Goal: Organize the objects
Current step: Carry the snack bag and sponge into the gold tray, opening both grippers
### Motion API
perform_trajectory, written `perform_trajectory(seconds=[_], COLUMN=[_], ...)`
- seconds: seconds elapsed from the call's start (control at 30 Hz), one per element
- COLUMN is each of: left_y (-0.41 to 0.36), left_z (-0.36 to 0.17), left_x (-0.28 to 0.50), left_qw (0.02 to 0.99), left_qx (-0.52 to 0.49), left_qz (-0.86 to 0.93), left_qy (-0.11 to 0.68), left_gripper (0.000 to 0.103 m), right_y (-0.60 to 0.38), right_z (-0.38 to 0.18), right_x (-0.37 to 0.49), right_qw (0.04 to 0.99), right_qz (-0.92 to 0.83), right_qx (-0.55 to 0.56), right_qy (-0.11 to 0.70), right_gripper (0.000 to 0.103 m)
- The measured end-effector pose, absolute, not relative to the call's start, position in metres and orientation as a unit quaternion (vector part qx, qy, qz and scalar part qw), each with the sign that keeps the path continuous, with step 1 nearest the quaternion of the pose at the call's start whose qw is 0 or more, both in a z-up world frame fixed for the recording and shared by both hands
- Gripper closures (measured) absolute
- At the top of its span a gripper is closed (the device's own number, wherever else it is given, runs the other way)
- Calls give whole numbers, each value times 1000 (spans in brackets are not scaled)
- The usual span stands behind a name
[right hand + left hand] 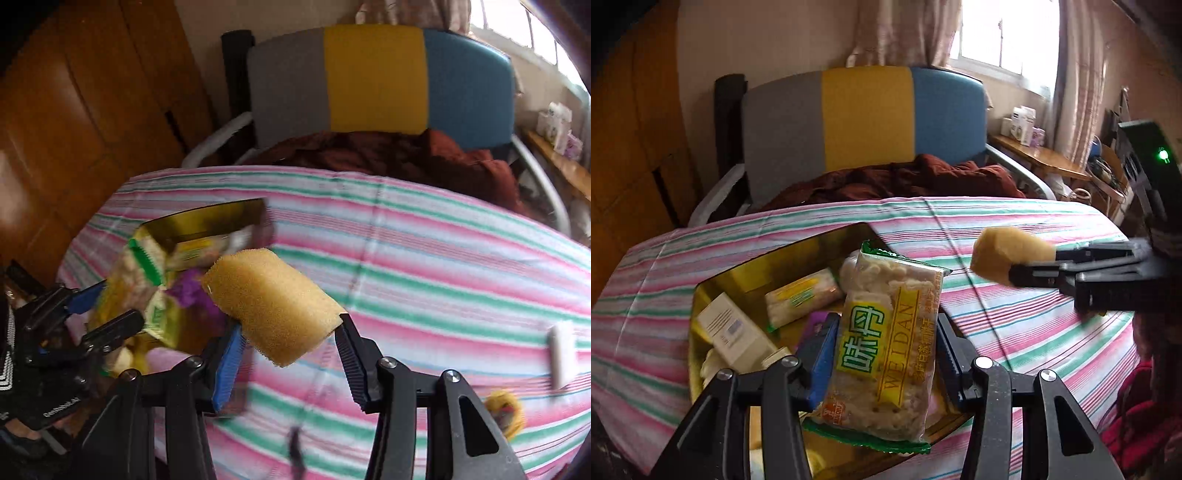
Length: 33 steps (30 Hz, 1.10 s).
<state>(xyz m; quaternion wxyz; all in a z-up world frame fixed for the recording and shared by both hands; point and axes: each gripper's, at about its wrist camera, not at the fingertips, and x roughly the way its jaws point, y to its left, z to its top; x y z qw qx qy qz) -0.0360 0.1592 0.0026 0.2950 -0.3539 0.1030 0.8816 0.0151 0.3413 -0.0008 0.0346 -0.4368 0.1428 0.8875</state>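
- cracker packet [886, 343], above the gold tin [746, 273]: yellow band reads "WEIDAN", 2 big white Chinese characters "味丹" on green beside it
- same packet, bottom corner: small red logo, too small to read
- white box [733, 332] in the tin: print blurred, unreadable

Three biscuit packs [882, 343], one sponge [271, 308]

Tricolour headboard [866, 118], bright window [1004, 33], wooden wardrobe [74, 110]
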Motion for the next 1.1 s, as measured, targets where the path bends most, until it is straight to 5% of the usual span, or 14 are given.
perform_trajectory(seconds=[1.1], left_y=[-31], left_z=[-17], left_x=[-46], left_qw=[186], left_qx=[-376], left_qz=[906], left_qy=[-59], left_gripper=[53], right_y=[252], right_z=[-34], right_x=[20], right_qw=[-44], right_qz=[873], right_qx=[-438], right_qy=[211], right_gripper=[53])
